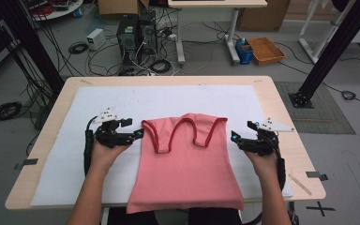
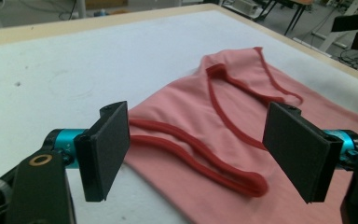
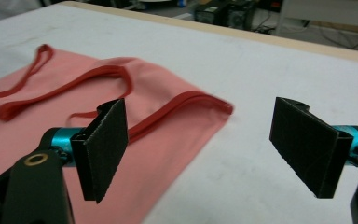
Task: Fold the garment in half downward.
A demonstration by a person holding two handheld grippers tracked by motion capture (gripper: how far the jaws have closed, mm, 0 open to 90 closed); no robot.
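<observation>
A pink tank top (image 1: 185,164) with dark red trim lies flat on the white mat (image 1: 122,101), straps toward the far side, its hem hanging over the near table edge. My left gripper (image 1: 133,129) is open just left of the top's left strap (image 2: 186,144), jaws wide apart on either side of the red armhole trim. My right gripper (image 1: 241,133) is open just right of the garment's right shoulder corner (image 3: 214,105), with bare mat between its jaws. In the left gripper view the tank top (image 2: 242,107) spreads ahead; in the right gripper view the tank top (image 3: 51,116) lies to the left.
The mat covers a light wooden table (image 1: 281,112). Beyond it the floor holds computer towers (image 1: 136,33), tangled cables, an orange tray (image 1: 266,50) and a black frame post (image 1: 328,51). Tape marks (image 1: 316,175) sit near the table's right corner.
</observation>
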